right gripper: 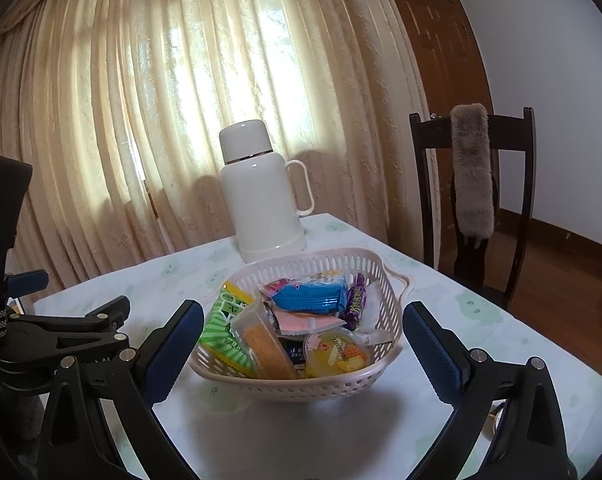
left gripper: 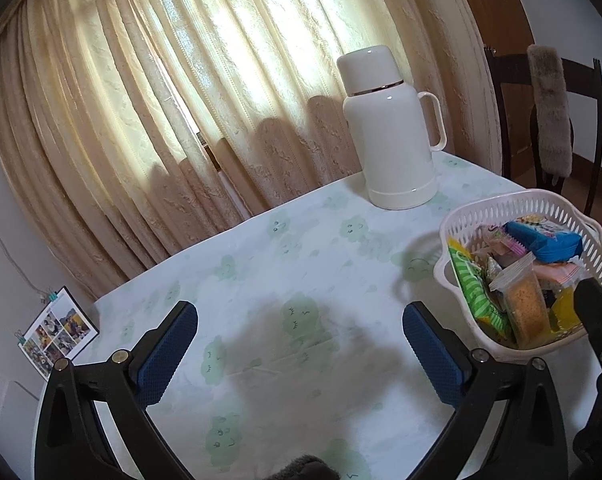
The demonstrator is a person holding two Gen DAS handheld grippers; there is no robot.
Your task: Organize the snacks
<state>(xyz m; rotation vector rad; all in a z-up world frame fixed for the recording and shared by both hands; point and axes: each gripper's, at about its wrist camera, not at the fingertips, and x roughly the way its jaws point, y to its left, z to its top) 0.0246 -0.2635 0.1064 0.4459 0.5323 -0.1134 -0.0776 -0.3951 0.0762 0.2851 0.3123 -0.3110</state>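
A pale pink slotted basket [right gripper: 353, 258] [left gripper: 485, 210] sits on the cloth-covered table and holds several snacks: a blue packet [right gripper: 309, 296] [left gripper: 549, 242], a green striped packet [right gripper: 221, 326] [left gripper: 479, 292], a clear-wrapped biscuit [right gripper: 267, 346] [left gripper: 523, 308], a fruit jelly cup [right gripper: 337, 352] and a purple candy [right gripper: 355, 296]. My right gripper [right gripper: 303, 340] hovers open just in front of the basket, its blue pads either side. My left gripper [left gripper: 301, 344] is open over bare tablecloth, left of the basket, with nothing between its fingers.
A white thermos jug [left gripper: 393, 128] [right gripper: 263, 192] stands behind the basket near the table's far edge. A dark wooden chair [right gripper: 473, 200] with a grey furry cover stands at the right. Curtains hang behind. A photo calendar [left gripper: 57, 334] leans by the wall at the left.
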